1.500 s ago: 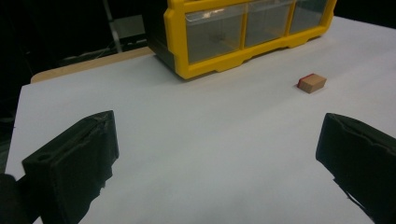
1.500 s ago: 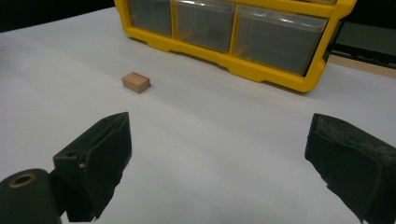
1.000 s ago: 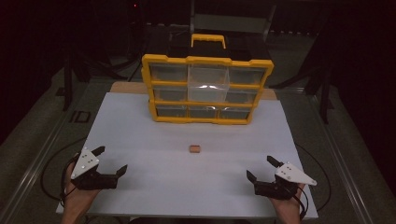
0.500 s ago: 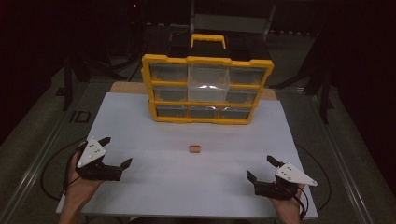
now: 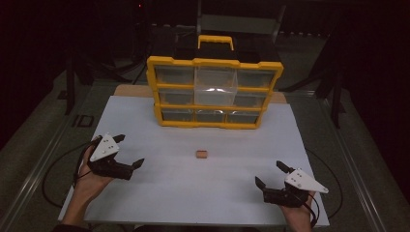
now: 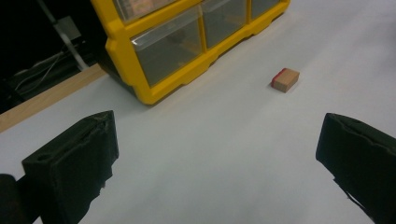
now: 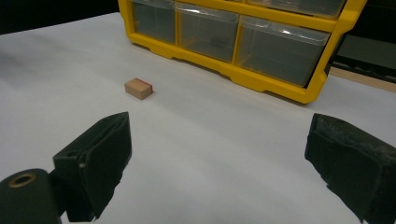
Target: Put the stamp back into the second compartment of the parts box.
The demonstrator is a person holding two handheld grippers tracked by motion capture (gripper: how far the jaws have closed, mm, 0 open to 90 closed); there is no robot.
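Nothing grasped yet: small wooden block [image 5: 201,154] lies untouched on worktop [image 5: 217,193] before yellow drawer cabinet [image 5: 215,92]. My left tool [image 5: 129,151] and right tool [image 5: 271,175] both gape wide, empty.

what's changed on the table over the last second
The left gripper has lifted and moved forward and inward, toward the small wooden block, jaws open and empty. The right gripper stayed near the table's front right, open. The block and the yellow drawer organizer have not moved. Nothing was grasped or released.
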